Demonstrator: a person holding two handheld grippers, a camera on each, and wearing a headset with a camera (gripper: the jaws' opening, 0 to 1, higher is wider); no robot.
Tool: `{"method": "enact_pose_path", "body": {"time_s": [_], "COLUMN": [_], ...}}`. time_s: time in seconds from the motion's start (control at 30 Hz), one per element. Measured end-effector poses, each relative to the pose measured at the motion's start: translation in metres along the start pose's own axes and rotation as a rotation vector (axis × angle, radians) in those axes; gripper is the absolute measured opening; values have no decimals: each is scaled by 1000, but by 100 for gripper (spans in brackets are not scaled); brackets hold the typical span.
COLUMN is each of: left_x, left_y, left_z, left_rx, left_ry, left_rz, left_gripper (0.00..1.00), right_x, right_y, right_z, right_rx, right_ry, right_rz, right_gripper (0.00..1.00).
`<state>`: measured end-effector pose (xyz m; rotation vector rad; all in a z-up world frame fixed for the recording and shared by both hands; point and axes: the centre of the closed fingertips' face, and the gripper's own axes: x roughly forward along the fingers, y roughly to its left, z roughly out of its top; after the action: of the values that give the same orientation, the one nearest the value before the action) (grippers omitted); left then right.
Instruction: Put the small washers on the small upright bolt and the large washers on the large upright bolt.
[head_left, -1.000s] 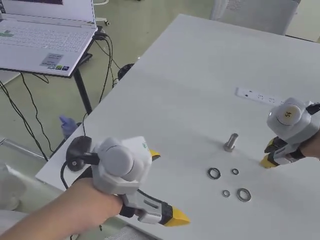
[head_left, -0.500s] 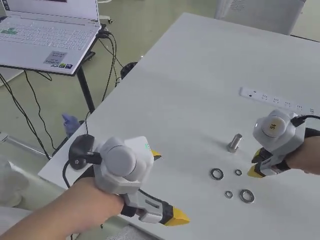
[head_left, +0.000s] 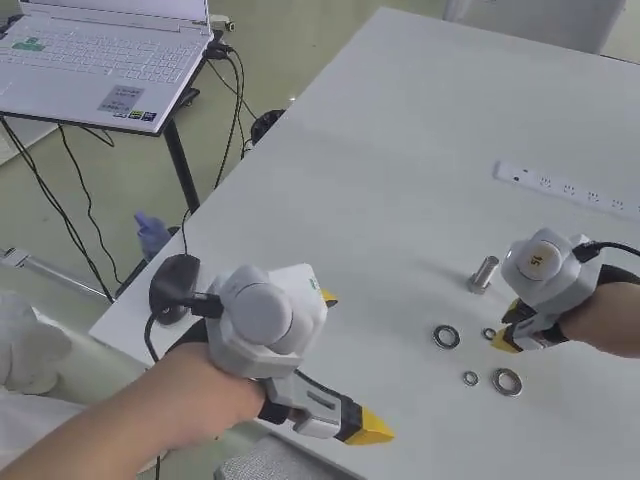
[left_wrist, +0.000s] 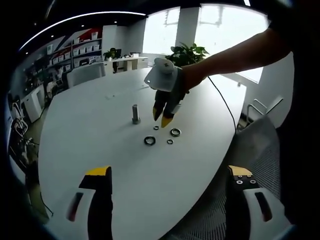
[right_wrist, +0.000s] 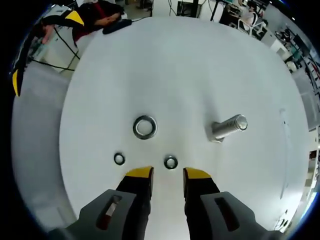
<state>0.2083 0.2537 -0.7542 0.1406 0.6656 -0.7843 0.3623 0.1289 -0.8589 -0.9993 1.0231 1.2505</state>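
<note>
On the white workbench (head_left: 380, 150), four loose washers lay just in front of a single upright bolt (head_left: 483, 273), whose shaft stood bare. The right gripper (head_left: 505, 340) hung low over the cluster, its yellow jaws a narrow gap apart and holding nothing. Seen in the right gripper view, the nearest small washer (right_wrist: 171, 162) lay flat just ahead of that gap, apart from both tips. A second small washer (right_wrist: 119, 159) lay off to that view's left, a large washer (right_wrist: 145, 127) lay beyond the two, and the bolt stood to the right. In the head view another large washer (head_left: 507, 381) lay on the near side of the cluster, close beside the right gripper. The left gripper (left_wrist: 169, 171), held well apart near the table's edge, had its jaws spread wide and empty, facing the washers. A power strip (head_left: 580, 190) lay farther up the table, and a laptop (head_left: 100, 60) sat open on a stand off to the side.
</note>
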Motion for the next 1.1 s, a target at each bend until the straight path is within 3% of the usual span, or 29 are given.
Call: {"method": "enact_pose_path", "body": {"time_s": [0.3,0.6,0.73,1.1], "left_x": [-2,-4,-4,-5], "left_y": [-1,1,0,2], "left_z": [-6,-5,-8,-9], "left_rx": [-11,-15,-15,-11], "left_ry": [11,7,14,20], "left_rz": [-6,-2,-4,-4], "left_gripper": [93,92,91,90], "right_x": [9,11,12,12], "right_y": [2,-2,1,-3], "right_z": [4,3,3,3], "right_rx": [-4,-6,3,26], "right_ry": [2,11,22,24], "right_rz": [-8,-10,13,4], "right_gripper": [26,25,22,17]}}
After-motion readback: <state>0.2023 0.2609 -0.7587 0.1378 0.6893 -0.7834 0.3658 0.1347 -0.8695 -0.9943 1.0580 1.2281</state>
